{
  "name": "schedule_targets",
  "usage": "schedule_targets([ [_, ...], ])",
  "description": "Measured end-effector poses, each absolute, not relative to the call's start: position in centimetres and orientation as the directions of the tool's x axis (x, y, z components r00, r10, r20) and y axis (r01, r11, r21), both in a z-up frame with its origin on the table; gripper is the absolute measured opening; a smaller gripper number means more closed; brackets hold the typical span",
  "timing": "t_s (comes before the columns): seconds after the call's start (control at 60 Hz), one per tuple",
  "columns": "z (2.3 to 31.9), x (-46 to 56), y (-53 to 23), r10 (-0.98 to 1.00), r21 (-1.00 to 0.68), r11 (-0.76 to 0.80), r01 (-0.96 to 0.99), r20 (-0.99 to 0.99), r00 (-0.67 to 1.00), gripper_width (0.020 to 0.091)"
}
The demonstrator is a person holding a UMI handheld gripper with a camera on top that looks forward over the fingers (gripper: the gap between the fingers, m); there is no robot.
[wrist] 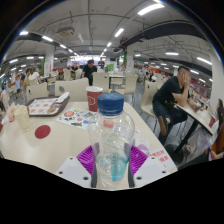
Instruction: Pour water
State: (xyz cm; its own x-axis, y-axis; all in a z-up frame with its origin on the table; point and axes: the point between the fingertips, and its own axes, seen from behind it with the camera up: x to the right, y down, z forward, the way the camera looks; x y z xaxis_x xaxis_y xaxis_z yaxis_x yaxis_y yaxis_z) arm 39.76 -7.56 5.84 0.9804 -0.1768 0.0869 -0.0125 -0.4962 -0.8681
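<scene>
The gripper (112, 160) is clenching the water bottle (112, 135) upright, carrying it toward the red cup (94, 97) for pouring.

We can read no text, brand, number or sign here. The water bottle (112, 138) standing between the gripper's (112, 160) fingers carries no label that we can make out. To the left of the bottle, the red paper cup (94, 98) shows no legible print, and the printed sheet (72, 117) lying on the table (40, 145) beside that cup bears coloured markings too small for us to decipher. Right of the bottle, red marks (160, 156) on the table are also illegible.
</scene>
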Motion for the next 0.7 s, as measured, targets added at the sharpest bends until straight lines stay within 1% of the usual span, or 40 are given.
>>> schedule_targets([
  [0.067,6.8,39.6,-7.2,-0.177,-0.856,-0.513,0.061,0.176,0.968,0.0415],
  [0.167,10.0,38.6,-5.8,-0.182,-0.840,-0.518,0.159,0.289,0.940,0.0414],
  [0.25,13.6,36.9,-3.7,-0.173,-0.803,-0.518,0.295,0.436,0.883,0.0413],
  [0.333,17.1,34.7,-1.1,-0.135,-0.714,-0.519,0.470,0.611,0.780,0.0413],
  [0.45,21.3,29.9,3.1,-0.054,-0.506,-0.504,0.700,0.827,0.559,0.0415],
  [0.533,23.3,25.2,6.1,-0.001,-0.347,-0.460,0.818,0.921,0.391,0.0415],
  [0.617,24.7,20.9,8.2,0.043,-0.146,-0.423,0.894,0.983,0.180,0.0414],
  [0.7,24.4,16.8,10.2,0.094,0.048,-0.370,0.928,0.996,-0.014,0.0414],
])
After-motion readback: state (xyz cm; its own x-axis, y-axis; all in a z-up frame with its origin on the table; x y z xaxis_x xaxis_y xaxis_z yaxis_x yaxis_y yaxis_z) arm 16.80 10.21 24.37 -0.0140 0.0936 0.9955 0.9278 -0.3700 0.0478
